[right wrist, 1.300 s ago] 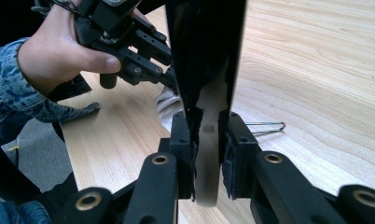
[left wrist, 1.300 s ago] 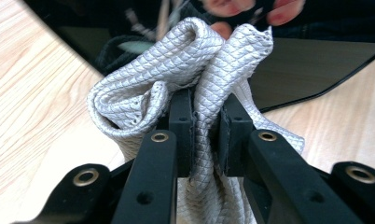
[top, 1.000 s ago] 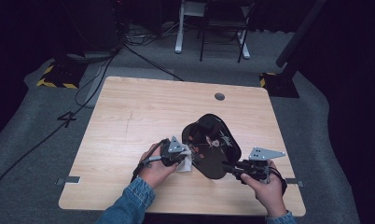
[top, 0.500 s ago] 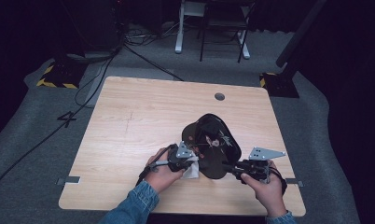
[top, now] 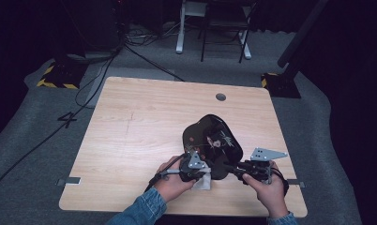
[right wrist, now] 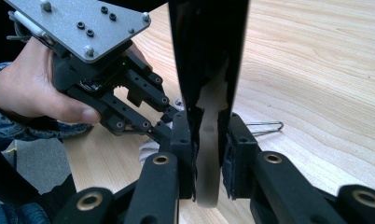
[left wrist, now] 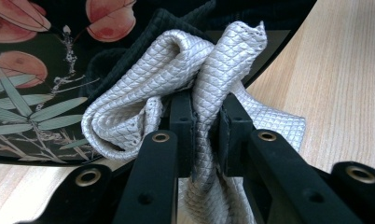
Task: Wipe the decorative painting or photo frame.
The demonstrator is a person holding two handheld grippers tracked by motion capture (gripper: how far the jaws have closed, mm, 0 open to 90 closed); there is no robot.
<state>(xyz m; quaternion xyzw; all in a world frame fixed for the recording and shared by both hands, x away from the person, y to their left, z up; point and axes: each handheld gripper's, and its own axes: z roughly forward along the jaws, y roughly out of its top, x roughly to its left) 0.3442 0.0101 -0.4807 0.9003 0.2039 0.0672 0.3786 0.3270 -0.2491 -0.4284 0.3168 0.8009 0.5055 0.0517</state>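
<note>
While my left gripper pinches the cloth between its pads against the tray, my right gripper clamps the tray's near rim, tray edge upright between its jaws, near the table's front.

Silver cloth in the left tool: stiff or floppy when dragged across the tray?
Probably floppy: the cloth bunches in loose folds above the left tool. Likely light, sagging either side. Its quilted texture may grip the glossy tray somewhat, though that's a guess.
</note>
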